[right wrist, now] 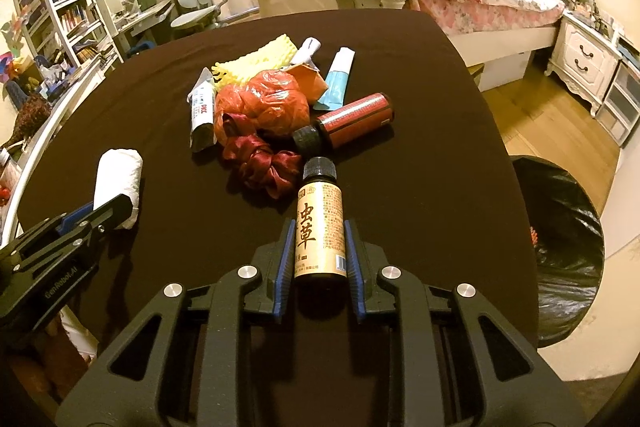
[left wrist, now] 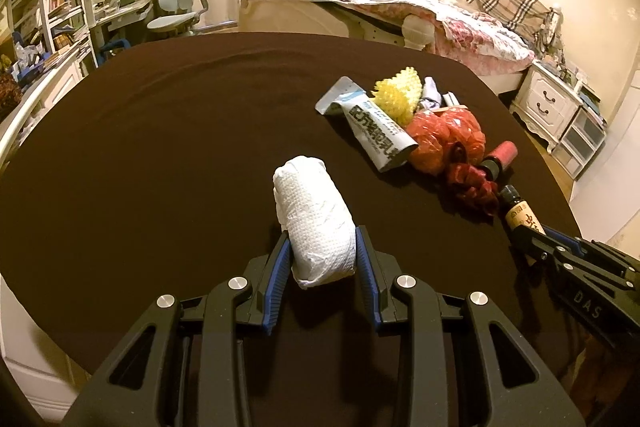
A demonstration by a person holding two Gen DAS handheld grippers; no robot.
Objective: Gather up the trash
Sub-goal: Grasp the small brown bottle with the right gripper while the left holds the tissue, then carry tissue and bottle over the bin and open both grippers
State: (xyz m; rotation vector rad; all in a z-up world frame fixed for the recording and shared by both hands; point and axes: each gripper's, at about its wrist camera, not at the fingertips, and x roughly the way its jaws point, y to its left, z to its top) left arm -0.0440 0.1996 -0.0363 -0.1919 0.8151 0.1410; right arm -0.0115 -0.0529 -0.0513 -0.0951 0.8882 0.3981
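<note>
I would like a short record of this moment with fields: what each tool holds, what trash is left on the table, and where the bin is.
left tool: closed on the white paper wad
right tool: closed on the tan bottle
table: dark cloth, both items low over it
left on table: red bottle, orange bag, dark red ribbon, yellow foam net, two tubes
bin: black bag, at the table's right edge

Left gripper (left wrist: 322, 247) and right gripper (right wrist: 320, 247) both clamped, fingers level.

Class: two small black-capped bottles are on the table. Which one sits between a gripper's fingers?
The gold-labelled bottle, in the right gripper; the red bottle lies free behind it.
</note>
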